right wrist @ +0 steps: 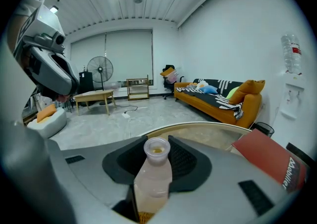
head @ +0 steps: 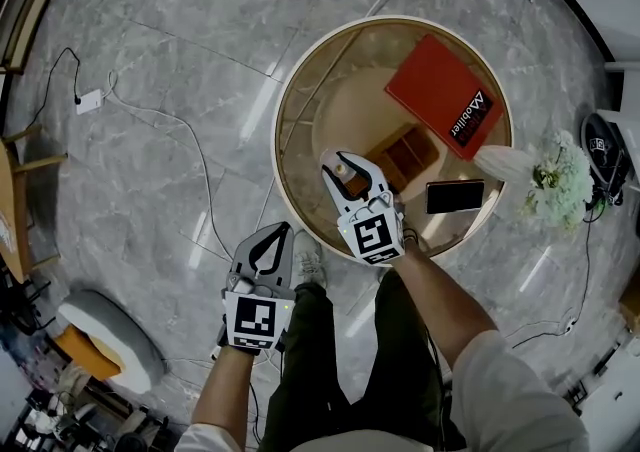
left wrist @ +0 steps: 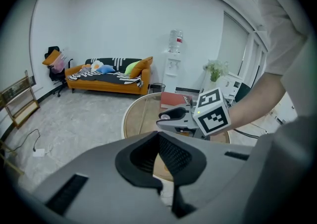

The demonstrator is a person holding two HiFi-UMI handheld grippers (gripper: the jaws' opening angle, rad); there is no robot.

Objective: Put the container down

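Note:
The container (right wrist: 153, 171) is a pale, translucent bottle with an open neck, standing upright between the pads of my right gripper (right wrist: 157, 144), which is shut on it. In the head view the right gripper (head: 343, 162) holds the container (head: 349, 172) over the near left part of the round glass table (head: 290, 90). My left gripper (head: 281, 231) hangs over the floor, just off the table's near left edge. Its jaws meet with nothing between them. From the left gripper (left wrist: 159, 140) I see the right gripper's marker cube (left wrist: 214, 111) ahead.
A red book (head: 440, 90), a black phone (head: 455, 196) and a white vase of flowers (head: 545, 180) lie on the table's far and right parts. A cable (head: 150, 110) runs over the marble floor on the left. A grey cushion (head: 105, 335) sits lower left.

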